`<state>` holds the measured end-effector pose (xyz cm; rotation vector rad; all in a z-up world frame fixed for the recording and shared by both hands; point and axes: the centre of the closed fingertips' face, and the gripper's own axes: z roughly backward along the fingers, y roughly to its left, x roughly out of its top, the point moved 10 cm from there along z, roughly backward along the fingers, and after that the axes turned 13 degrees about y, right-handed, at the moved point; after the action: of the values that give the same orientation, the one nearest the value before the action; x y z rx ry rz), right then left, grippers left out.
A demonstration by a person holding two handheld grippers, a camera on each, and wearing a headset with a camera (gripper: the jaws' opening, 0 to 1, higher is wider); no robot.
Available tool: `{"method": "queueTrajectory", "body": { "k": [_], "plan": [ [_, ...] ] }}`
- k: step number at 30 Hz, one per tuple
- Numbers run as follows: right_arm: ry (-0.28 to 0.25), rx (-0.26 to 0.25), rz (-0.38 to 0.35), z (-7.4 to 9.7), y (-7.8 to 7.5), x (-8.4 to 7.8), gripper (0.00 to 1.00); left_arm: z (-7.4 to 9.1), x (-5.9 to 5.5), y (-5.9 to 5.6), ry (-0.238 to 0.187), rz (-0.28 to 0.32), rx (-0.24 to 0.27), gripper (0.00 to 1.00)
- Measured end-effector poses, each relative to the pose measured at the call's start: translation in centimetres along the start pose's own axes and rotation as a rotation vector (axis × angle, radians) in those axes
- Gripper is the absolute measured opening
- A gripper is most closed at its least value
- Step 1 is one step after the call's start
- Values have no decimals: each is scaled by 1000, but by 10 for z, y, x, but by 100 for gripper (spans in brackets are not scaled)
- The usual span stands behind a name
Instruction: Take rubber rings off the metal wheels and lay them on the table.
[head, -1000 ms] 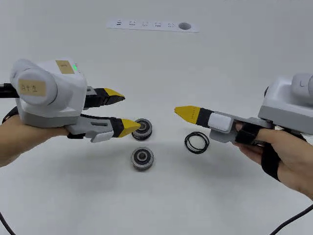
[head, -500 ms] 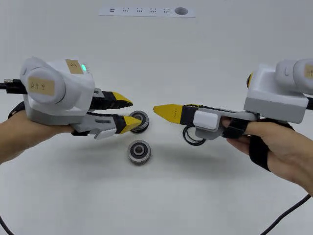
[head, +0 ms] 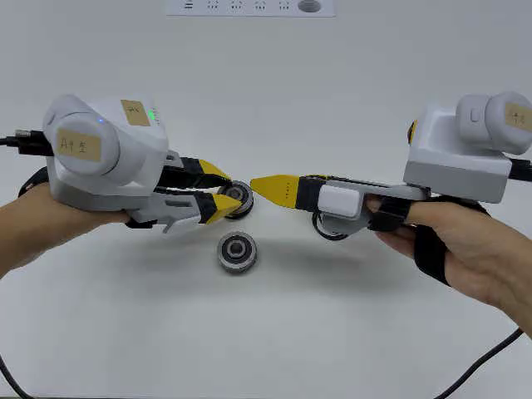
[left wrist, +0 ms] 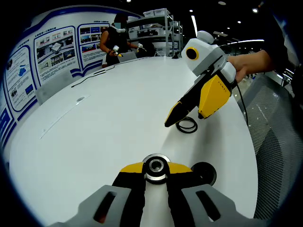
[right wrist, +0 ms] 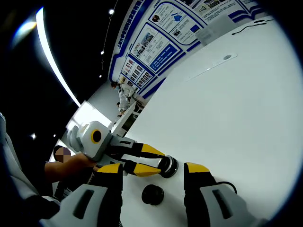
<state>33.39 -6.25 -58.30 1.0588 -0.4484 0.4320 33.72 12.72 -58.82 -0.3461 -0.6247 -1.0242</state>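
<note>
My left gripper [head: 226, 191] is shut on a metal wheel [head: 239, 198] with a dark rubber rim; in the left gripper view that wheel [left wrist: 156, 169] sits between my own yellow jaw tips. A second wheel [head: 237, 251] lies flat on the white table just in front of it. My right gripper [head: 276, 189] stands open, its yellow tip a short way right of the held wheel and not touching it. In the right gripper view the left gripper [right wrist: 137, 158] holds the wheel [right wrist: 168, 166] between my right gripper's [right wrist: 154, 168] spread jaws. Black rubber rings [head: 326, 228] lie on the table under the right gripper.
A white power strip [head: 249, 7] lies at the far edge of the table [head: 274, 332]. A black cable [head: 482, 366] trails at the lower right. People stand at the table's far end [left wrist: 118, 40] in the left gripper view.
The right gripper has moved left from over the rubber rings towards the held wheel. The left gripper's jaws have narrowed around that wheel. The head camera has tilted down a little.
</note>
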Motion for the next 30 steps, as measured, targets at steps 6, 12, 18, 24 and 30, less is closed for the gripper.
{"method": "queueTrajectory", "body": {
  "k": [6,12,18,24,30],
  "plan": [
    [3,25,-9,-7,2,-1,53,-1,0,0,3,1,-15,14],
    [31,46,-14,-18,3,-3,54,0,1,1,8,-17,-14,14],
    [44,64,-51,-29,5,-5,60,0,2,1,28,-67,-8,13],
    [33,55,-135,-37,3,-2,63,0,2,1,30,-75,-7,13],
    [21,51,-172,-40,2,0,62,0,2,1,32,-83,-3,13]
  ]
}}
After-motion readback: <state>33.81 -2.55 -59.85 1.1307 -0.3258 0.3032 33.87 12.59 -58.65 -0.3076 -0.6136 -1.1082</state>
